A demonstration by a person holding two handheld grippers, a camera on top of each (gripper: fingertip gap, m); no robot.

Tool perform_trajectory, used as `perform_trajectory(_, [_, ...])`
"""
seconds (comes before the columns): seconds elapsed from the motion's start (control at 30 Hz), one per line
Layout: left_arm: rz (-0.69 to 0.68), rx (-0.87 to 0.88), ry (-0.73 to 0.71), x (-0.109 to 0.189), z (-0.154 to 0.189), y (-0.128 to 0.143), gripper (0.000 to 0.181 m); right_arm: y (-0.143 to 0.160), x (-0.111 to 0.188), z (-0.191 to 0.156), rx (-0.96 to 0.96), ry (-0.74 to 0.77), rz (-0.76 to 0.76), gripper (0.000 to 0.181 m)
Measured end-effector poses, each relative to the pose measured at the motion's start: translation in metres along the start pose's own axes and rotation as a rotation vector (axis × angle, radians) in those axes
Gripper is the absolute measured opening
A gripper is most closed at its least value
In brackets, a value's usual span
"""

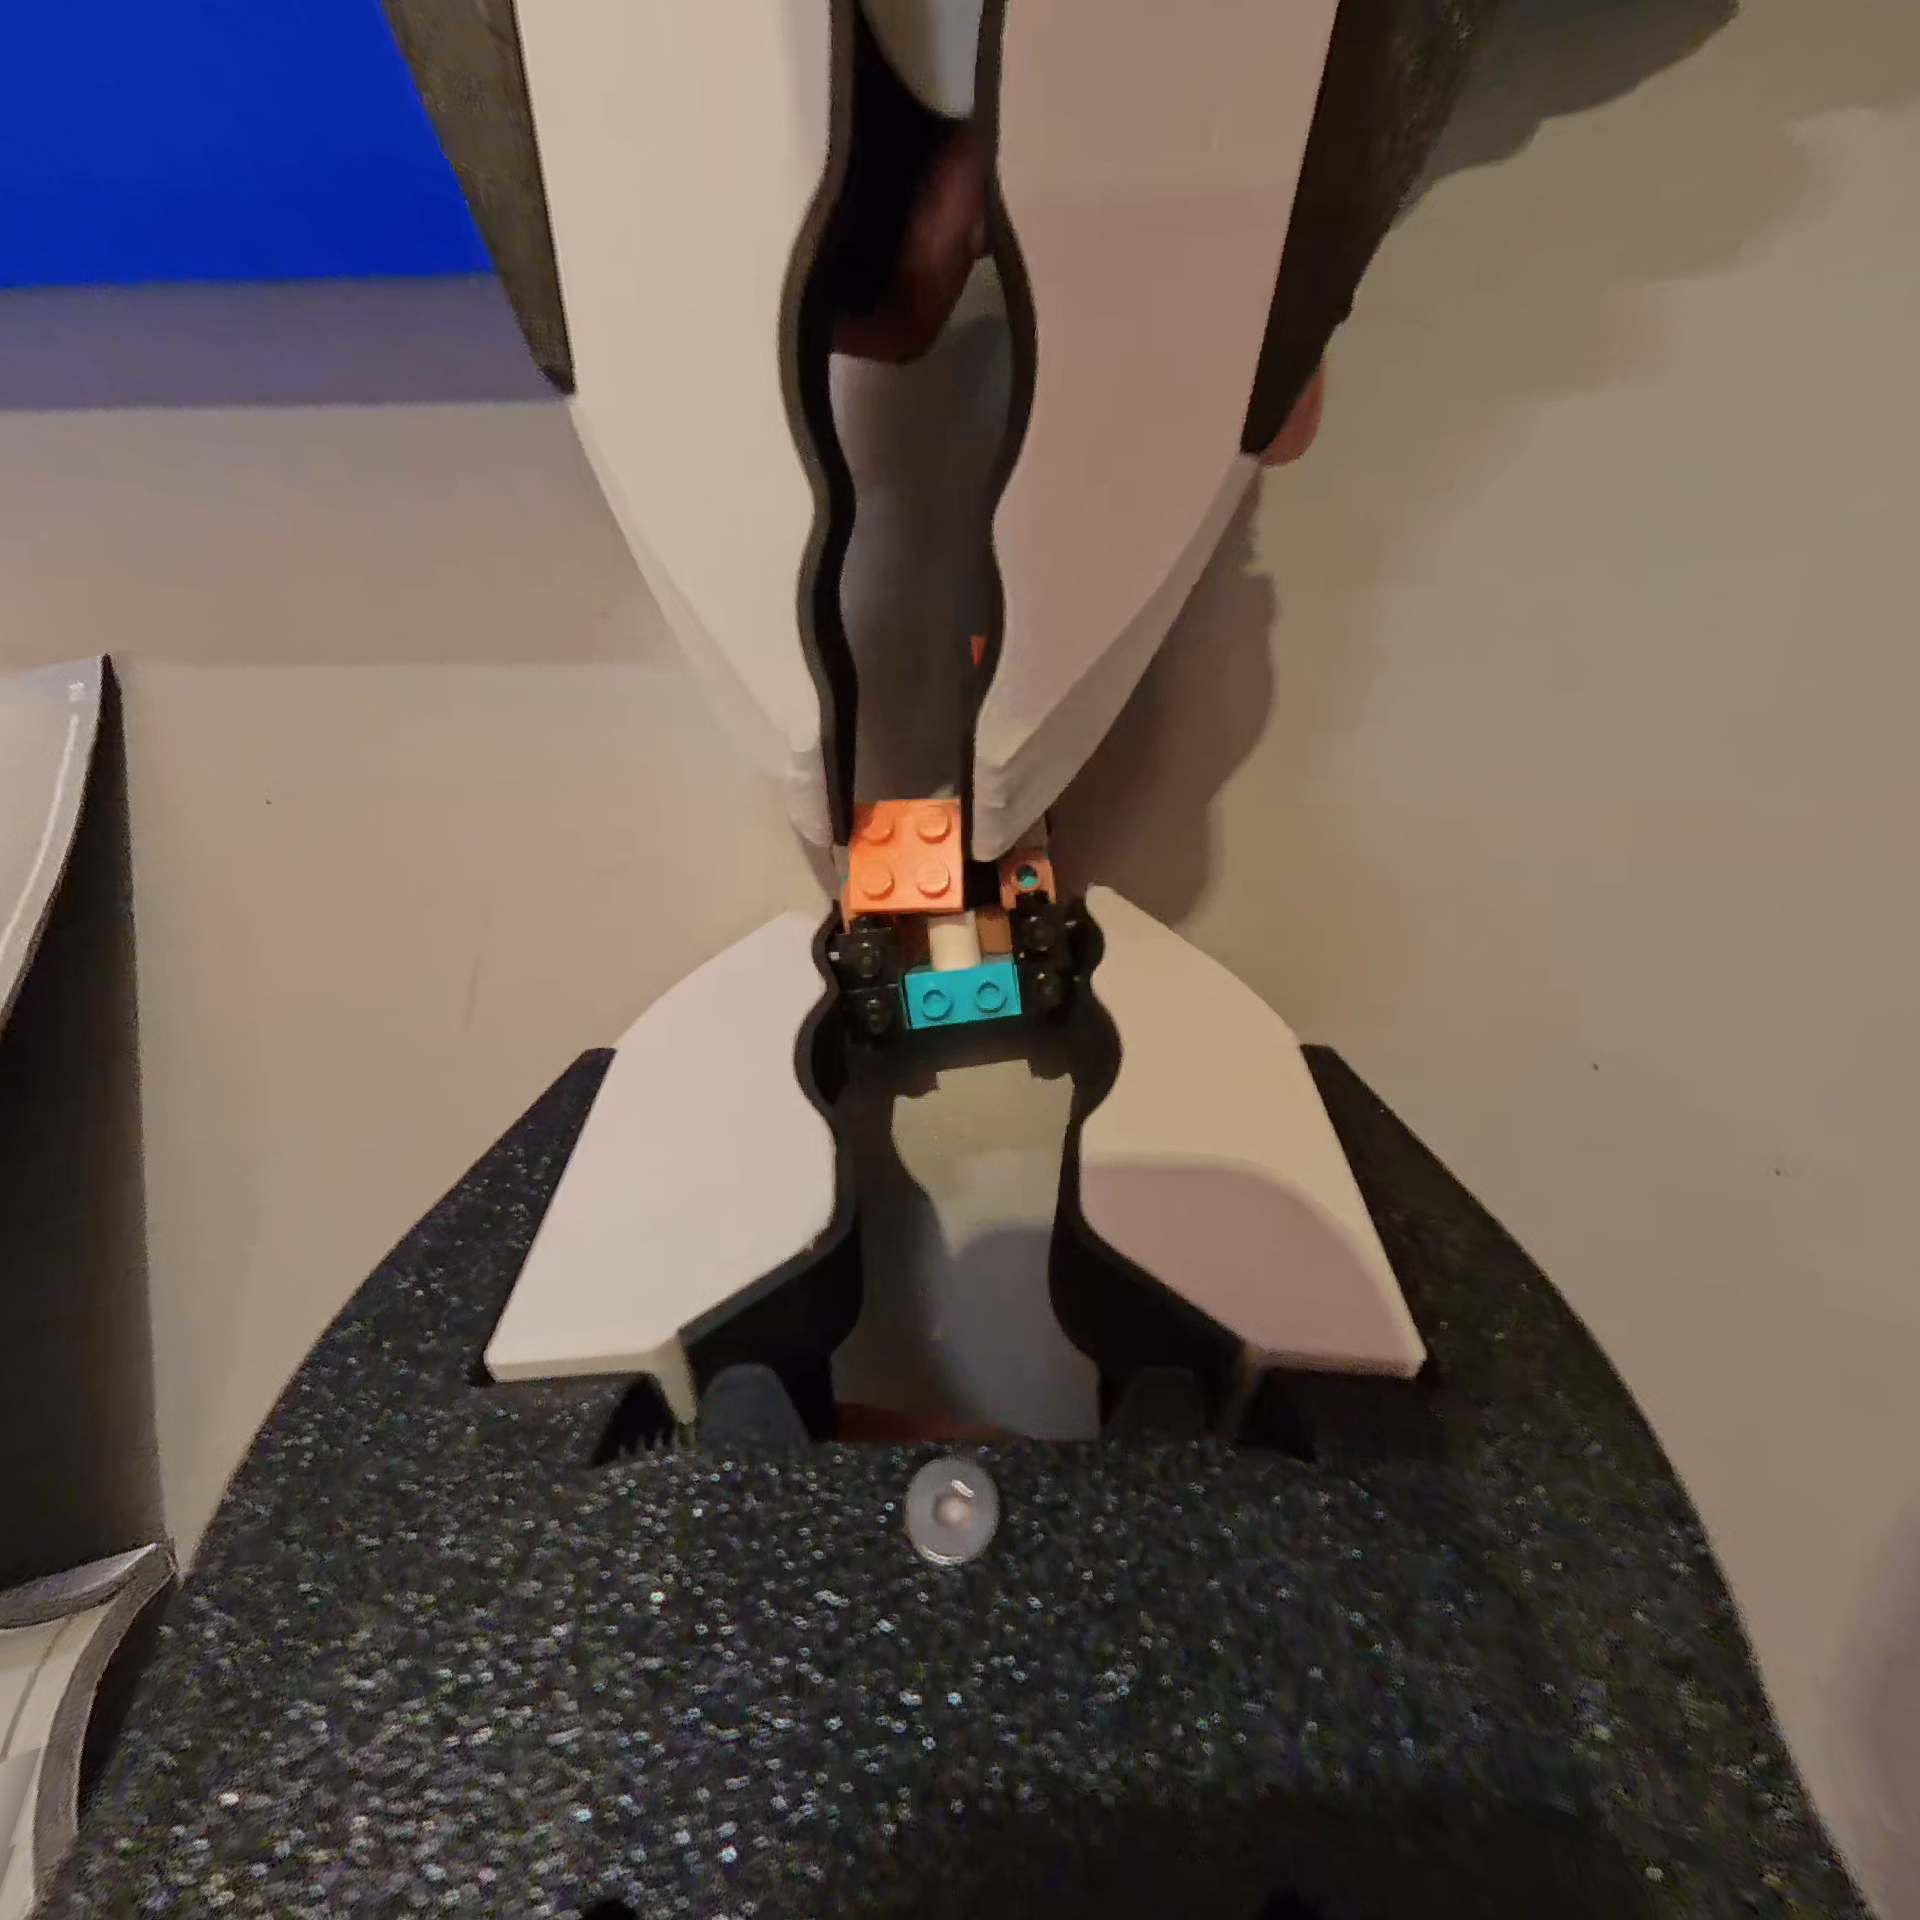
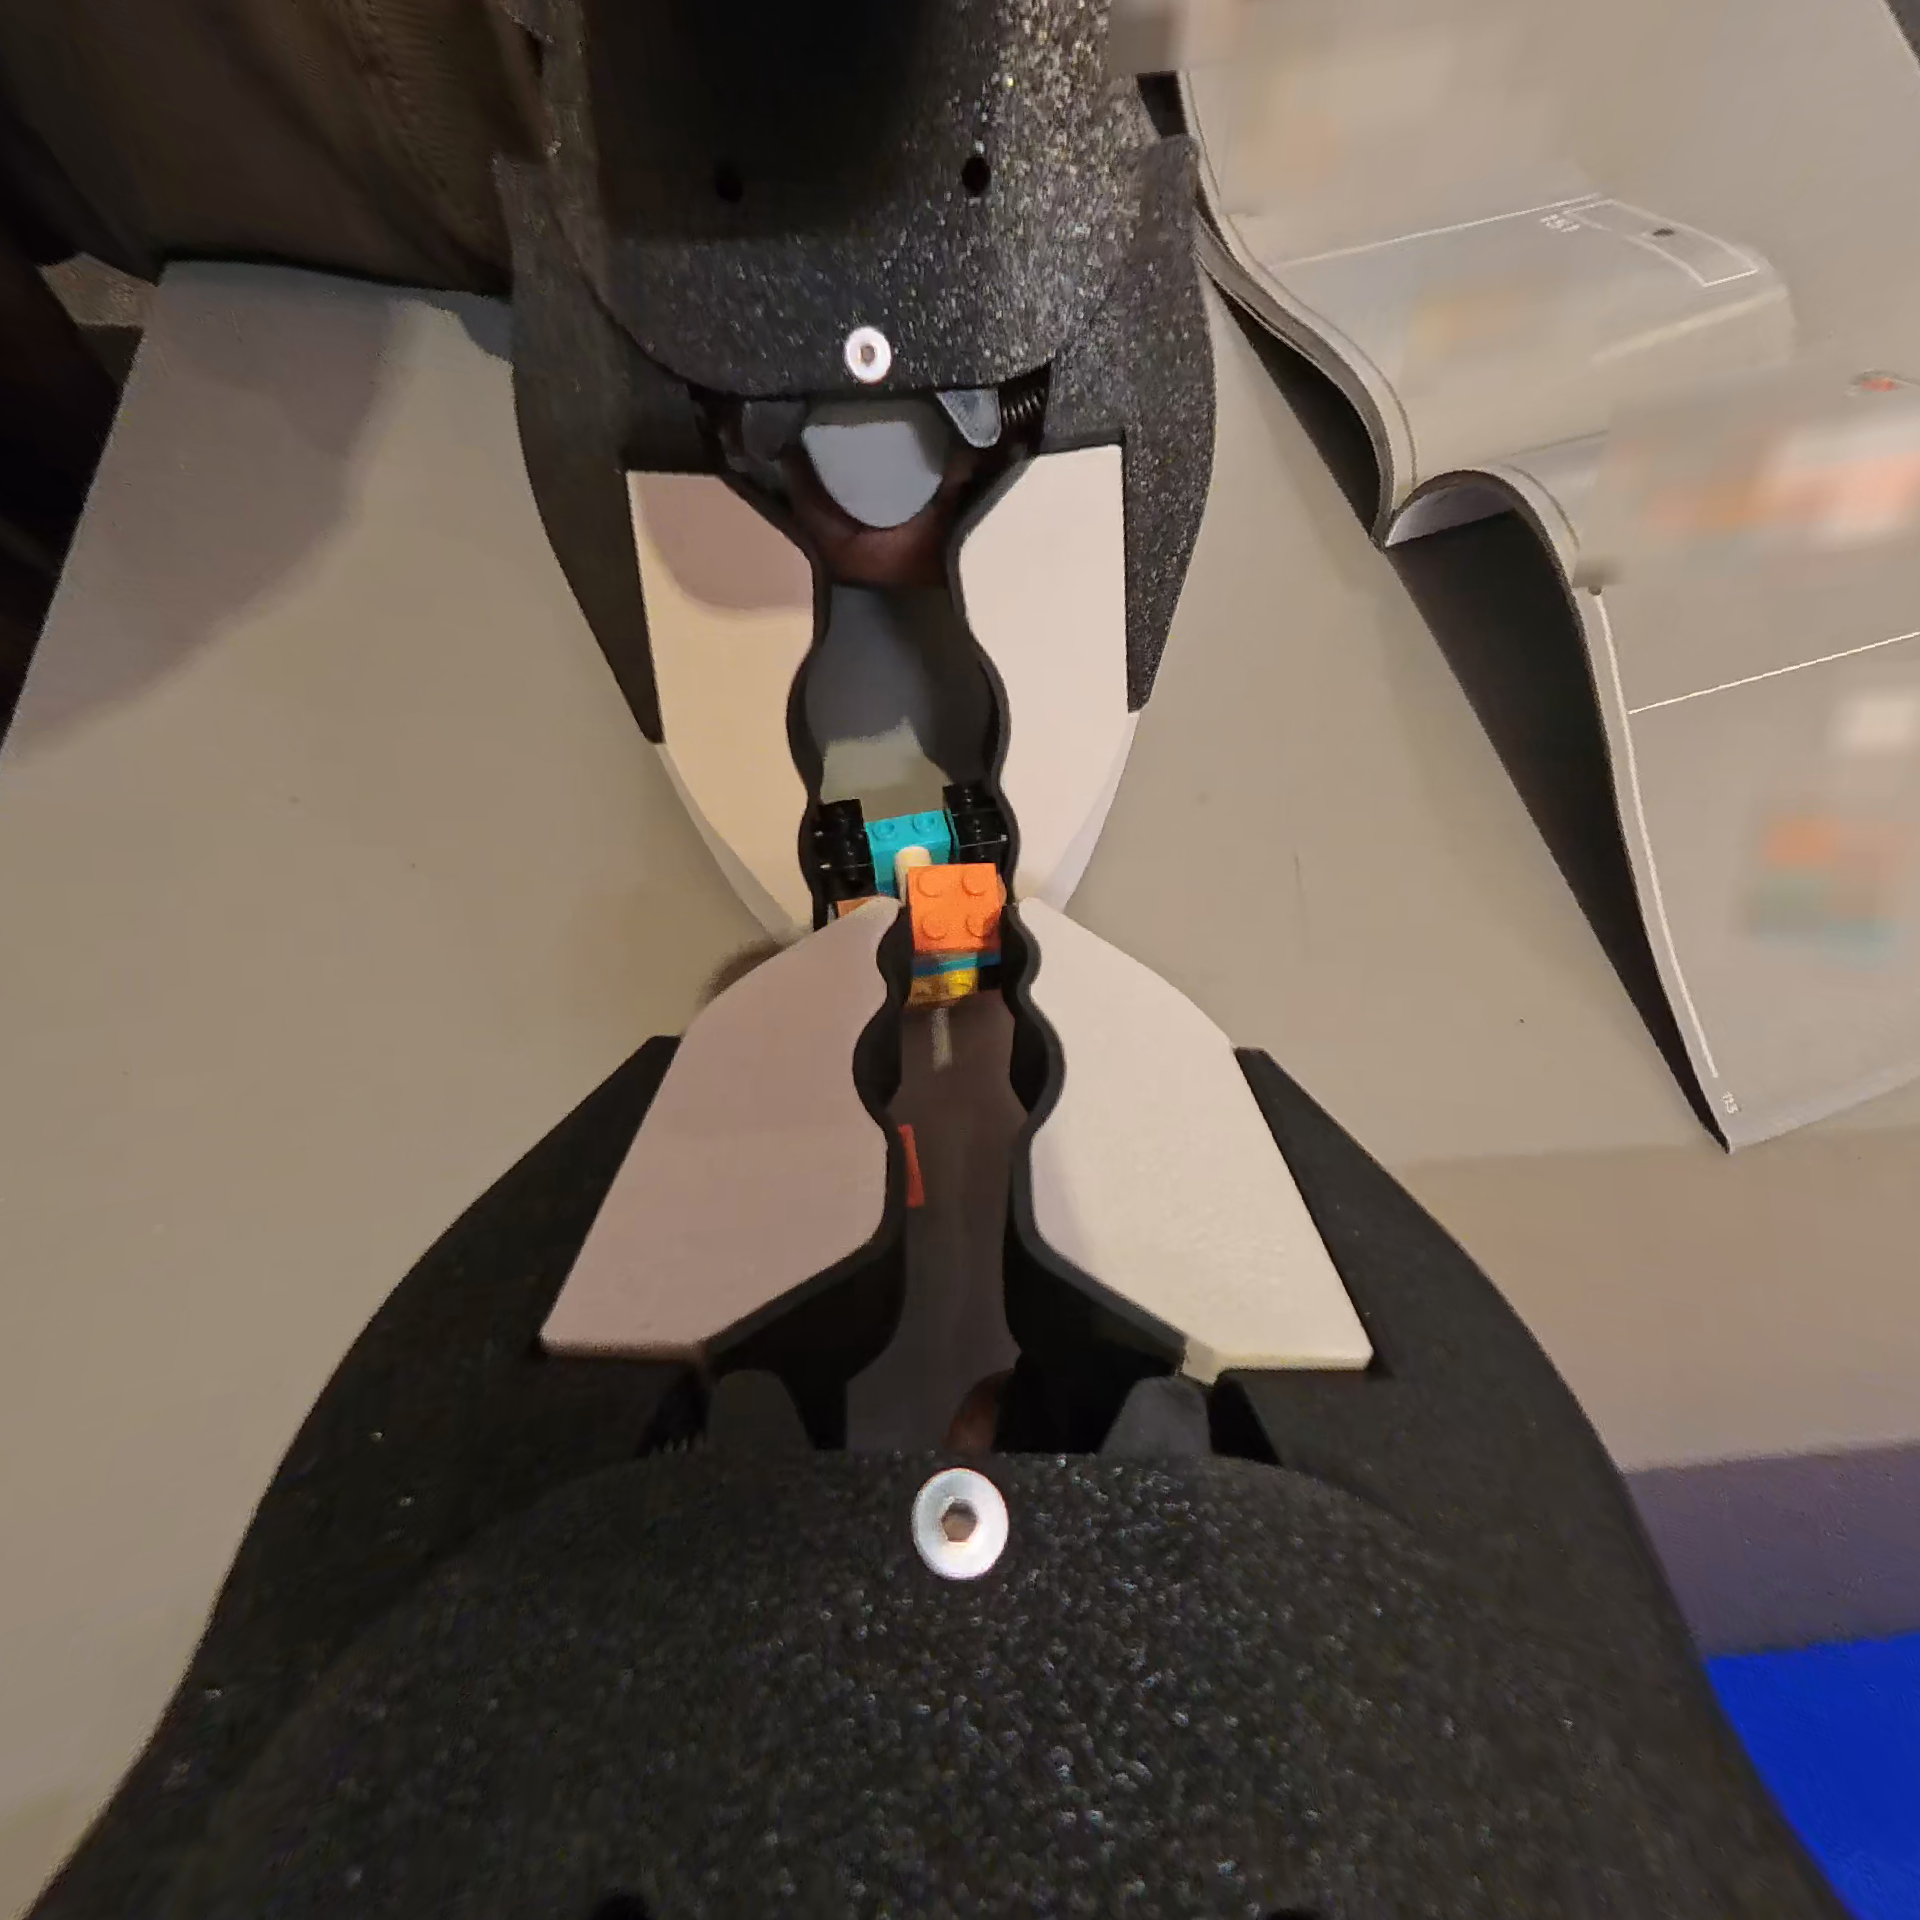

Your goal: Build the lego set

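Note:
In the left wrist view my left gripper is shut on a small lego assembly: black bricks on both sides, a teal brick between them and a white peg behind it. My right gripper comes from the top, shut on an orange 2x2 brick that touches the assembly's far end. In the right wrist view my right gripper holds the orange brick on a short stack with teal and yellow layers. My left gripper faces it with the black-and-teal assembly.
Both grippers are above a beige table. An open instruction booklet lies at the right in the right wrist view and at the left edge in the left wrist view. A blue surface borders the table. Less than 4 cm separates the two grippers' tips.

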State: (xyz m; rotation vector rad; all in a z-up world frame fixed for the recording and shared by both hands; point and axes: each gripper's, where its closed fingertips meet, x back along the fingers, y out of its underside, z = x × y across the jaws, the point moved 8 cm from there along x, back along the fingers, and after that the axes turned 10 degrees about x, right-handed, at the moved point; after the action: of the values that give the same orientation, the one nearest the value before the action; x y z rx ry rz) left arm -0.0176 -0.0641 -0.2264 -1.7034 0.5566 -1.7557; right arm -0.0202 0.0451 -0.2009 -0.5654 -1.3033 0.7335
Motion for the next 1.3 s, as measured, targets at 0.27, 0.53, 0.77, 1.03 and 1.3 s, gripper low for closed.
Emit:
perform_trajectory(0.27, [-0.010,0.049,0.002,0.007,-0.003,0.009,0.058,0.000,0.000,0.000,-0.010,0.021,-0.013,0.015])
perform_trajectory(0.53, [0.045,0.085,-0.019,-0.002,-0.001,0.003,0.059,0.006,0.003,0.000,-0.061,0.026,0.007,0.015])
perform_trajectory(0.77, [0.053,0.094,-0.017,-0.003,-0.003,0.001,0.054,0.026,0.004,-0.005,-0.099,0.047,-0.028,0.015])
perform_trajectory(1.03, [0.056,0.088,-0.013,-0.005,-0.003,-0.001,0.047,0.020,0.008,-0.007,-0.072,0.054,-0.001,0.015])
perform_trajectory(1.3, [0.054,0.075,0.000,-0.005,-0.002,-0.001,0.047,0.004,0.005,-0.008,-0.073,0.023,0.102,0.015])
